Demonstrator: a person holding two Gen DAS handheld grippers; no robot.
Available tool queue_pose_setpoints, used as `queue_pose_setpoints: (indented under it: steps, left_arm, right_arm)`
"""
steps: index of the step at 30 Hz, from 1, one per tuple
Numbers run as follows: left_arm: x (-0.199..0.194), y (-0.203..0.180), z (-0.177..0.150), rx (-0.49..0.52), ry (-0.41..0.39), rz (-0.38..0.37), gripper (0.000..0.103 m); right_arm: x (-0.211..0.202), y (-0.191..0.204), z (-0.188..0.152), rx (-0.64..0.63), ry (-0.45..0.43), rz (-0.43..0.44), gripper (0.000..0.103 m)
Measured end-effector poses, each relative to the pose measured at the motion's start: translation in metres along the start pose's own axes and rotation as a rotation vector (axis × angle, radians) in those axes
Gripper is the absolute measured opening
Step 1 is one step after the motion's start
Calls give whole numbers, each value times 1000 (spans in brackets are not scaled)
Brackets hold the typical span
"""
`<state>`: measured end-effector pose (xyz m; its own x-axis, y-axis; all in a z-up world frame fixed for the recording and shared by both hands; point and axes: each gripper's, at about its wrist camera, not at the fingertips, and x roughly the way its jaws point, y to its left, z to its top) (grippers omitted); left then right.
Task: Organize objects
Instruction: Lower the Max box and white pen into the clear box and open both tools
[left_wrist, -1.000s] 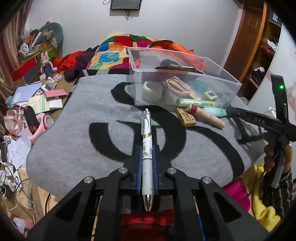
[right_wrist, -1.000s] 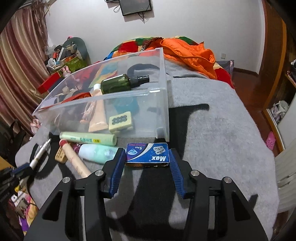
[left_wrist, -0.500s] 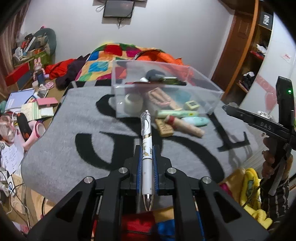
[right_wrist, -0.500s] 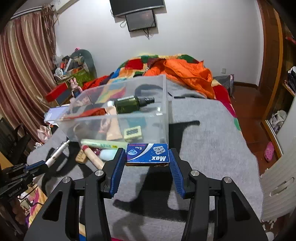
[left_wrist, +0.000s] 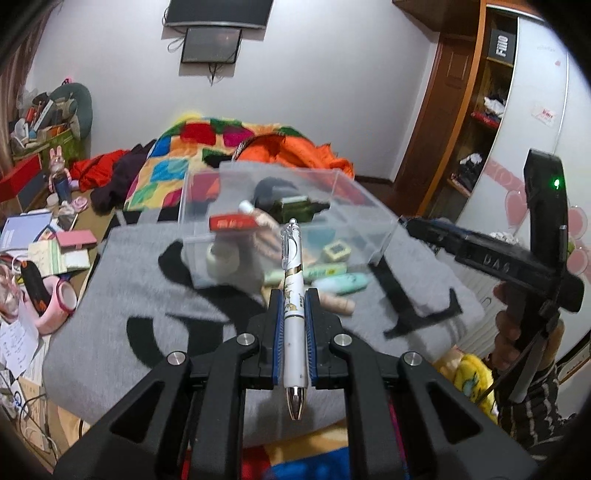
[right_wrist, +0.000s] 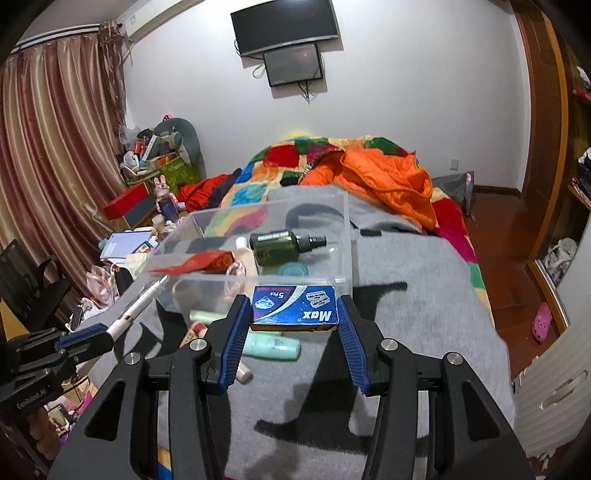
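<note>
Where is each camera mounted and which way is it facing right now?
Left wrist: behind the left tool, which grips a pen; faces the clear bin; the right hand shows.
Right wrist: behind the right tool, which grips a blue box; faces the bin.
Shared: bin, pen, grey blanket.

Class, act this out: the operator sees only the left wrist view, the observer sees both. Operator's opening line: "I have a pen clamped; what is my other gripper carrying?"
Observer: The right gripper is shut on a blue box printed "Max" and "5 pcs".
Operator: Is that box over the clear bin yet?
Observer: Not clearly. It shows just in front of the clear bin's near wall, above the tubes on the grey blanket.
Operator: From that side, where does my pen sit?
Observer: The pen juts from the left gripper, its tip pointing at the bin's near left corner.
</note>
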<state>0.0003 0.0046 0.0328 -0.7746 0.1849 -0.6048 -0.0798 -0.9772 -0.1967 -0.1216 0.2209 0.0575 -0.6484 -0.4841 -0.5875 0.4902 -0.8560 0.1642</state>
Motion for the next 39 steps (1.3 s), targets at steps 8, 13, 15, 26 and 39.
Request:
queue_pose_setpoints:
  steps: [8,13,15,26,39]
  left_arm:
    - [9,0,28,8,-43,-4,10]
    - [23,9,47,-8,-66,28,10]
    - [29,11,52,-11,-67,34,10]
    - [73,13,77,-9,-21,23,10]
    - [130,12,87,-20,58,35,10]
  right_arm:
    - [6,4,15,-26,-22,-3,44]
    - [22,5,22,-33,-9,-10,44]
    - [29,5,23,-32,3,-7,44]
    - [62,13,33,-34,36,-6,44]
    - [103,11,43,-35,97,-33,44]
